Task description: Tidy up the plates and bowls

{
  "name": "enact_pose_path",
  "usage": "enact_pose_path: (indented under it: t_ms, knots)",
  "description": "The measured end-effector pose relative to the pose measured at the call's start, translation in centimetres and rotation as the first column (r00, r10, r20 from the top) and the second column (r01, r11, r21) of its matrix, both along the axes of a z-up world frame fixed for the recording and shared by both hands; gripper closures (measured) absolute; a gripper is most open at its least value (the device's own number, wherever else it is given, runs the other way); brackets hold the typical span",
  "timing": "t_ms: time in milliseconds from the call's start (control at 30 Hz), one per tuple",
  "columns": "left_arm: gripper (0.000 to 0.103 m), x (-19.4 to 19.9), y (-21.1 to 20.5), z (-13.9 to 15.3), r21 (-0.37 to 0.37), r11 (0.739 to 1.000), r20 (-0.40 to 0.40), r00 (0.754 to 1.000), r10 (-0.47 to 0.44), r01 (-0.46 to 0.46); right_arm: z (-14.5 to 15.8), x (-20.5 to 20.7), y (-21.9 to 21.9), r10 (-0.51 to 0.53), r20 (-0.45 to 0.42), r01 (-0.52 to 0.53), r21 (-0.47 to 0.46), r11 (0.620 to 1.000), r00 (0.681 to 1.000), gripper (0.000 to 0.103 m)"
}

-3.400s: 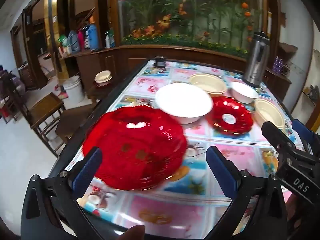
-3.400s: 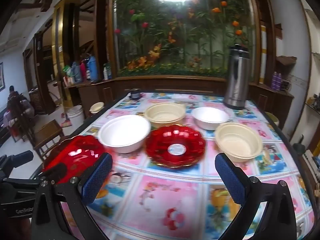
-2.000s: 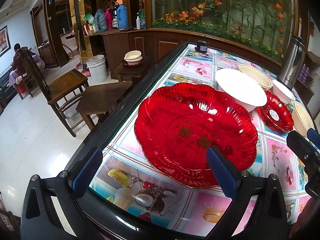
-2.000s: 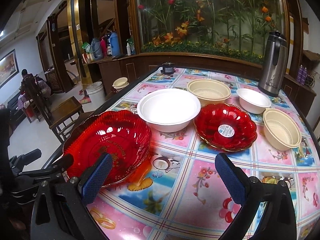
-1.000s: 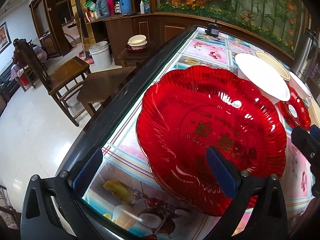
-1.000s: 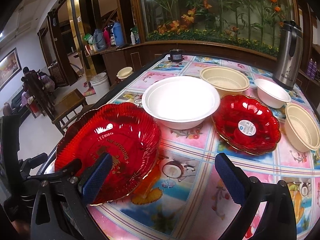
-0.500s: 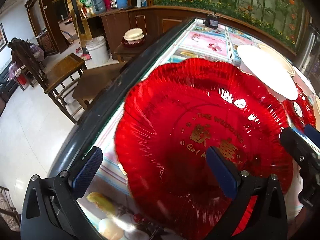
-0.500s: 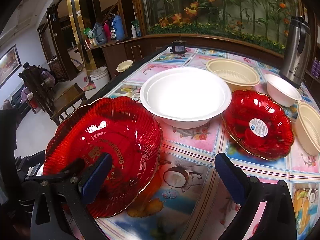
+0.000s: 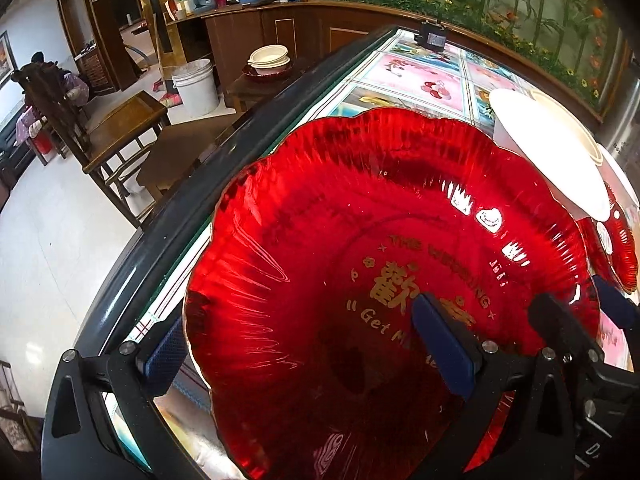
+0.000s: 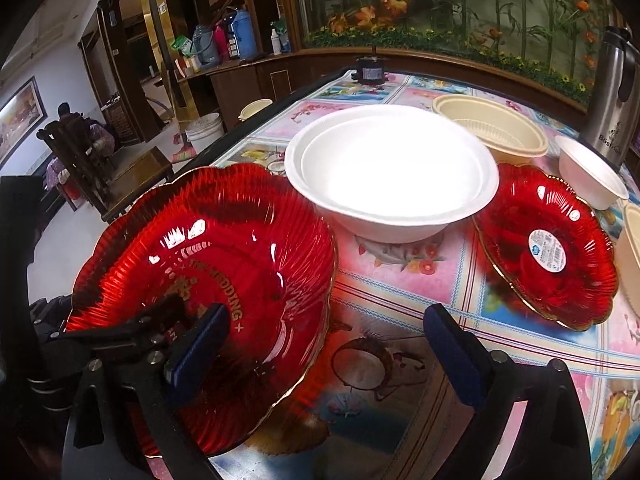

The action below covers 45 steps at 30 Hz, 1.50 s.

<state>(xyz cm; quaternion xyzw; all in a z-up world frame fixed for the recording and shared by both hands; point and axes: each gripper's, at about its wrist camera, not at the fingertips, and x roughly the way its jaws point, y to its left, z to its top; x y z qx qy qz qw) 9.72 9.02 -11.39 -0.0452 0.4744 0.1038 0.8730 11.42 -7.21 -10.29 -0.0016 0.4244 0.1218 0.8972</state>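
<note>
Straddling the near part of the big red plate [image 9: 360,240], the left gripper [image 9: 298,314] stands wide, one finger outside the rim and the other over the gold lettering, with nothing pinched that I can see. The right gripper [image 10: 328,312] is also wide but closing: one finger is over the big red plate and the other over the bare table [image 10: 400,280], so the plate's rim lies between its jaws without being pressed yet. I would say the sorting has hardly begun, since every dish sits on its own. Just beyond the big red plate, nearly touching its far rim, is the large white bowl [image 10: 392,176]. Further out from the plate are the small red plate [image 10: 544,248], a cream bowl [image 10: 492,128] and a small white bowl [image 10: 588,176], with a steel flask [image 10: 612,100] well beyond. All of these remain to be stacked. The big red plate sits at the table's dark edge, and I cannot tell whether it lies flat or tipped. Past that edge there is only floor and a wooden chair [image 9: 120,128], so a slip that way would drop it. Open tablecloth lies on the side of the plate toward the small red plate.
</note>
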Motion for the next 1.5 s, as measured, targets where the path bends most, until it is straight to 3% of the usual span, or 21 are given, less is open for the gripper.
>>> enact_pose_path:
  t_ms: [133, 267, 300, 367, 633, 867, 1067, 1500]
  knots:
    - [0.0, 0.1, -0.1, 0.0, 0.002, 1.0, 0.003, 1.0, 0.003, -0.003, -0.3, 0.1, -0.1, -0.001, -0.02, 0.002, 0.013, 1.0, 1.0, 0.018]
    - [0.0, 0.3, -0.1, 0.0, -0.009, 1.0, 0.001, 1.0, 0.003, -0.003, -0.9, 0.5, -0.2, -0.007, -0.063, 0.009, 0.028, 1.0, 0.998, 0.044]
    - [0.0, 0.3, -0.1, 0.1, -0.007, 1.0, 0.002, 1.0, 0.001, -0.001, -0.8, 0.4, -0.2, -0.016, -0.052, 0.018, 0.024, 1.0, 0.999, 0.046]
    - [0.0, 0.3, -0.1, 0.1, -0.001, 1.0, 0.006, 1.0, -0.003, 0.003, -0.9, 0.4, -0.2, -0.018, -0.056, 0.02, 0.035, 0.999, 0.998, 0.062]
    - [0.024, -0.3, -0.9, 0.7, 0.018, 0.999, 0.026, 0.999, -0.034, 0.033, -0.7, -0.2, 0.2, 0.012, -0.076, -0.005, 0.094, 0.996, 0.997, 0.087]
    - [0.05, -0.7, -0.3, 0.9, 0.033, 0.999, 0.038, 0.999, -0.009, 0.007, -0.8, -0.5, -0.1, 0.002, -0.084, 0.007, 0.107, 0.994, 0.996, 0.088]
    - [0.063, -1.2, -0.1, 0.9, 0.045, 0.999, 0.036, 0.999, -0.005, 0.003, -0.6, -1.1, -0.1, -0.005, -0.096, 0.015, 0.102, 0.995, 0.995, 0.087]
    - [0.065, -4.0, 0.2, 0.8, 0.056, 0.998, 0.022, 1.0, -0.001, 0.0, -0.5, -4.2, 0.3, 0.027, -0.106, -0.018, 0.086, 0.996, 0.994, 0.087]
